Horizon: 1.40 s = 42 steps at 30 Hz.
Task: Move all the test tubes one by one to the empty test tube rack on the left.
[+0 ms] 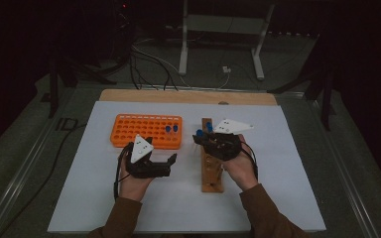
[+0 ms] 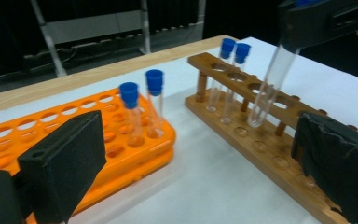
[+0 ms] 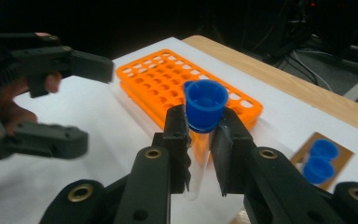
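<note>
The right gripper (image 3: 199,140) grasps a blue-capped tube (image 3: 204,116) over the wooden rack (image 2: 261,140); the left gripper (image 1: 158,161) is released and holds nothing.

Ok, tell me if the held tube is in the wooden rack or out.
Out. The right gripper grips the tube just below its blue cap, tilted, its rounded bottom hanging above the wooden rack, over a hole, not seated.

white table sheet (image 1: 278,198), floor cables (image 1: 149,62)
</note>
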{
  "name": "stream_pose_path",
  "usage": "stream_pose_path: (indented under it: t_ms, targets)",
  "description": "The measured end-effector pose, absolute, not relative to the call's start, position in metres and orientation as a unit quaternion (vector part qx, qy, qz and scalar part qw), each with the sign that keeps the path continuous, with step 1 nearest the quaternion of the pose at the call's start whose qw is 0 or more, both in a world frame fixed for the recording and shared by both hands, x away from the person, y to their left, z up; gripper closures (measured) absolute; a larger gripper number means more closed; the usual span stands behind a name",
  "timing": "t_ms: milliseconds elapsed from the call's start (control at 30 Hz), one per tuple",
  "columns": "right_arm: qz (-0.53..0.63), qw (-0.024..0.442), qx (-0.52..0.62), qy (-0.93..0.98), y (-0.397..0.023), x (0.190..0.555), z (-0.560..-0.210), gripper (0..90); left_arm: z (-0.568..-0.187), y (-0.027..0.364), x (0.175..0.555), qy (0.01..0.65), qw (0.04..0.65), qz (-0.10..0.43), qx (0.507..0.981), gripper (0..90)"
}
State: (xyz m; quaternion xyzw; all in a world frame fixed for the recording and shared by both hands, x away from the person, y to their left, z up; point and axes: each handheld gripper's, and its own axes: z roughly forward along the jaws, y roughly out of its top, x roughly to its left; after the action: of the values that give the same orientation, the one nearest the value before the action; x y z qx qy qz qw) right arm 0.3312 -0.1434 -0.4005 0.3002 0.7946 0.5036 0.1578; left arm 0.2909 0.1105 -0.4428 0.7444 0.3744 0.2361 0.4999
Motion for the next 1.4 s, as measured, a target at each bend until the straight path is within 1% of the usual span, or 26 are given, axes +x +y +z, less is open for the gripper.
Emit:
stream_pose_path:
  t_ms: [167, 300, 367, 600, 767, 833, 900, 967, 1067, 1167, 1267, 1333, 1400]
  targets:
    - [0.507, 0.145, 0.294, 0.797, -0.134, 0.327, -0.401, 77.3, -0.444, 0.100, 0.289, 0.358, 0.497, 0.234, 0.755, 8.8]
    - [0.507, 0.138, 0.287, 0.801, -0.126, 0.325, -0.403, 77.3, -0.445, 0.093, 0.287, 0.347, 0.500, 0.230, 0.759, 16.0]
    - [0.506, 0.135, 0.284, 0.804, -0.122, 0.323, -0.404, 77.3, -0.446, 0.090, 0.287, 0.343, 0.498, 0.231, 0.762, 17.4]
    - [0.505, 0.127, 0.274, 0.809, -0.110, 0.319, -0.405, 77.3, -0.447, 0.083, 0.284, 0.336, 0.493, 0.238, 0.767, 28.9]
    - [0.507, 0.120, 0.271, 0.809, -0.106, 0.318, -0.407, 77.2, -0.448, 0.081, 0.283, 0.334, 0.492, 0.243, 0.767, 34.3]
    - [0.506, 0.118, 0.271, 0.810, -0.105, 0.318, -0.407, 77.2, -0.447, 0.081, 0.282, 0.333, 0.497, 0.246, 0.763, 42.2]
    - [0.506, 0.117, 0.272, 0.810, -0.104, 0.318, -0.408, 77.2, -0.446, 0.081, 0.281, 0.331, 0.499, 0.247, 0.762, 47.8]
    - [0.508, 0.115, 0.273, 0.809, -0.104, 0.318, -0.408, 77.2, -0.446, 0.082, 0.281, 0.327, 0.503, 0.248, 0.760, 57.4]
    - [0.508, 0.113, 0.273, 0.809, -0.103, 0.317, -0.409, 77.2, -0.446, 0.083, 0.281, 0.319, 0.502, 0.242, 0.766, 68.7]
    - [0.508, 0.113, 0.272, 0.810, -0.102, 0.318, -0.409, 77.2, -0.447, 0.083, 0.281, 0.319, 0.501, 0.239, 0.768, 75.3]
    - [0.509, 0.110, 0.272, 0.809, -0.103, 0.318, -0.409, 77.0, -0.447, 0.085, 0.282, 0.317, 0.507, 0.231, 0.768, 77.0]
    - [0.510, 0.110, 0.271, 0.809, -0.104, 0.317, -0.409, 74.5, -0.447, 0.085, 0.282, 0.318, 0.504, 0.232, 0.768, 77.2]
    - [0.520, 0.109, 0.274, 0.802, -0.107, 0.318, -0.407, 63.4, -0.448, 0.086, 0.283, 0.322, 0.501, 0.232, 0.769, 77.2]
